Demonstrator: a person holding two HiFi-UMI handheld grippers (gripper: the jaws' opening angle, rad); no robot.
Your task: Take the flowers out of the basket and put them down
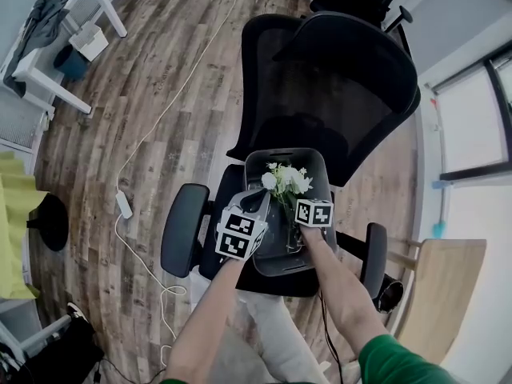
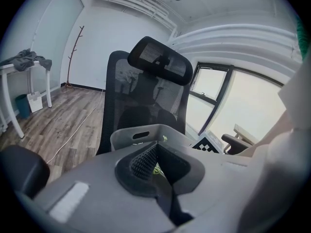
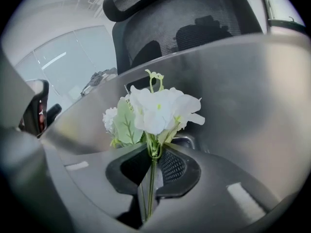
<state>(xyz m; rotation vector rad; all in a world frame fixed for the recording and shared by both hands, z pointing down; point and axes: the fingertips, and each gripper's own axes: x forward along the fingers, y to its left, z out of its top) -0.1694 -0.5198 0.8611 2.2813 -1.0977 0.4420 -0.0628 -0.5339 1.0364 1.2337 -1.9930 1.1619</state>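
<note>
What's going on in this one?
A person works two handheld grippers over a grey basket on an office chair. The right gripper is clamped on the stems of the white flowers, which are not yet put down. The left gripper, jaws together, sits at the basket's left edge.

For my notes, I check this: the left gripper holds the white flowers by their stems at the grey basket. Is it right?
Not quite: the right gripper, not the left, holds the flowers by their stems at the basket. The right gripper view shows the stems pinched between its fingers.
</note>
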